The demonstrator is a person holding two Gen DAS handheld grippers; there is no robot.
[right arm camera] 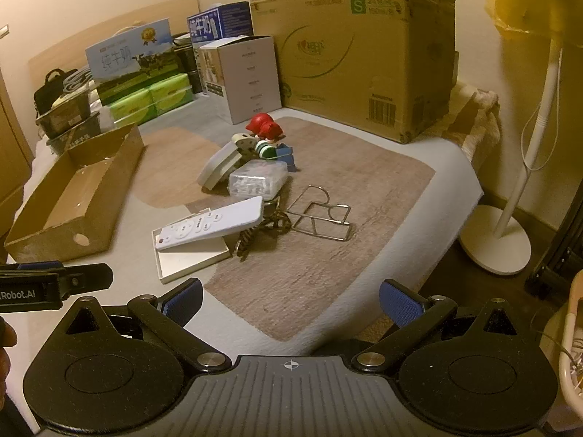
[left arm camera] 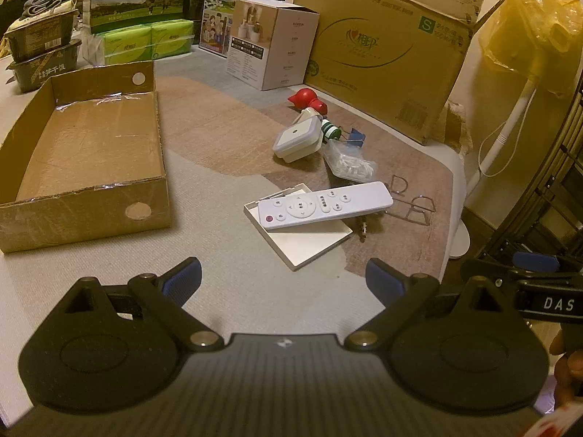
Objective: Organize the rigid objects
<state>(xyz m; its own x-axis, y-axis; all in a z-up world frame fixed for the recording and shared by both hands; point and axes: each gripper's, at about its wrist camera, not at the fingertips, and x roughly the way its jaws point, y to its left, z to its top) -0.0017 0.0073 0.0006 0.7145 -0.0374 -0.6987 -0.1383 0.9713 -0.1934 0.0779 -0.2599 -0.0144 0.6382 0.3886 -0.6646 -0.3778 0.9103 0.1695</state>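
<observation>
A: Where do the grippers sit, and what lies ahead of them?

B: Both hover low over a bed-like surface, empty. The left gripper (left arm camera: 282, 278) has its fingers spread wide; the right gripper (right arm camera: 291, 300) is spread the same way. Ahead lies a white remote (left arm camera: 324, 209), propped at a slant on a flat white tray (left arm camera: 313, 245). Beyond it a small pile: a clear plastic box of small white bits (right arm camera: 258, 180), a white square device (left arm camera: 297, 138), a red toy (left arm camera: 308, 98) and a bent wire stand (right arm camera: 320, 215).

A: How would the remote handle?

B: It looks light, stiff and smooth, likely slippery. Pinching across its narrow width near the middle seems safest, as its raised end leaves room beneath.

A: And the room to move?

B: An open, empty cardboard box (left arm camera: 87, 153) sits to the left, well apart from the pile, with bare surface between. Its low walls should be easy to clear.
</observation>
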